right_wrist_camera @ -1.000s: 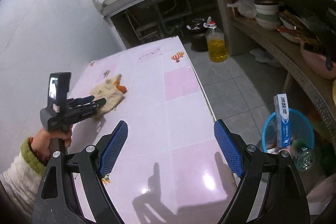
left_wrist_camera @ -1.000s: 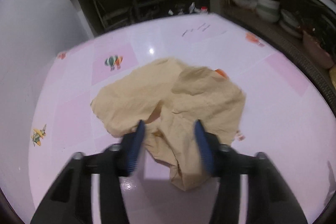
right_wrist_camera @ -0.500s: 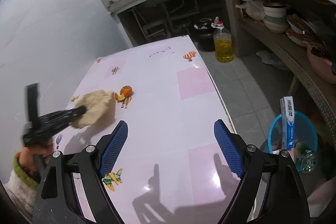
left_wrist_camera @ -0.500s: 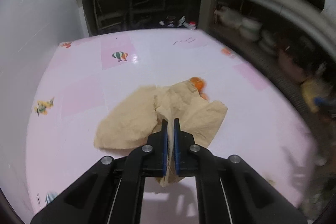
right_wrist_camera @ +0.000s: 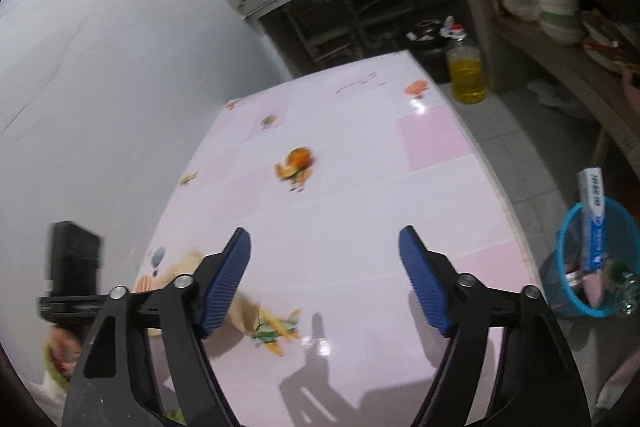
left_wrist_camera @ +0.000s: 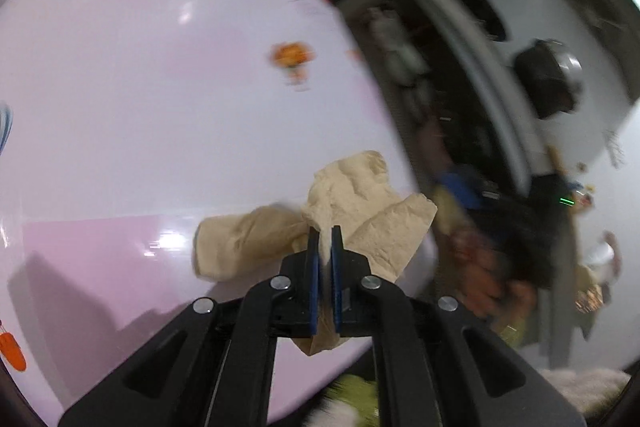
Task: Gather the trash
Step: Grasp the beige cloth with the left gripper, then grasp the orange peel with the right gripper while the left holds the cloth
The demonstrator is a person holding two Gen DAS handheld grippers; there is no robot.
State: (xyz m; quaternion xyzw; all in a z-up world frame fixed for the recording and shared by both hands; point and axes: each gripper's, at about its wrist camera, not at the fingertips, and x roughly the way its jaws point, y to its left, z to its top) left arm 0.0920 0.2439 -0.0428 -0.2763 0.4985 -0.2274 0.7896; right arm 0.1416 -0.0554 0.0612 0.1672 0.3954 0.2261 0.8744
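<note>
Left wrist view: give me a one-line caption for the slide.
Left gripper shut on crumpled tan paper above the pink table, orange peel left behind.

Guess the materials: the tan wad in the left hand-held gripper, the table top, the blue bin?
Tan wad: likely paper, matte, with sharp creases; thin cloth possible. Table top: glossy printed sheet, probably vinyl, judging by glare spots and cartoon prints. Blue bin: seemingly plastic mesh, since its contents show through the wall.
</note>
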